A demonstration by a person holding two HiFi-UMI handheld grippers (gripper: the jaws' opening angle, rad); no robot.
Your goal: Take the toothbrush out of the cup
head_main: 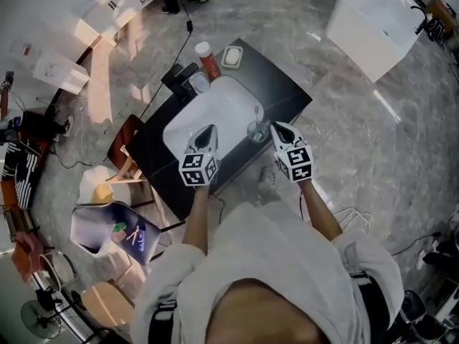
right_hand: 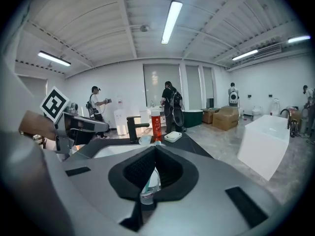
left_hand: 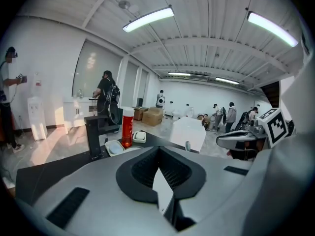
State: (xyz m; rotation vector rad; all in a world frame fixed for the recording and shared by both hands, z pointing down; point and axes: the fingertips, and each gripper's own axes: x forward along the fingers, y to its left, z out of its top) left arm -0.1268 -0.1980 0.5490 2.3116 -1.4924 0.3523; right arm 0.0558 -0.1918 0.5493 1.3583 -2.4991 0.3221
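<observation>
Cup (head_main: 256,131) w/ toothbrush (head_main: 259,113) beside R fingers (head_main: 282,130).

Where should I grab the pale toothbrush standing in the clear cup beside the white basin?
Pinch the pale toothbrush on its bare stem above the clear cup rim, coming from the near side; it stands nearly upright, with only that part exposed.
</observation>
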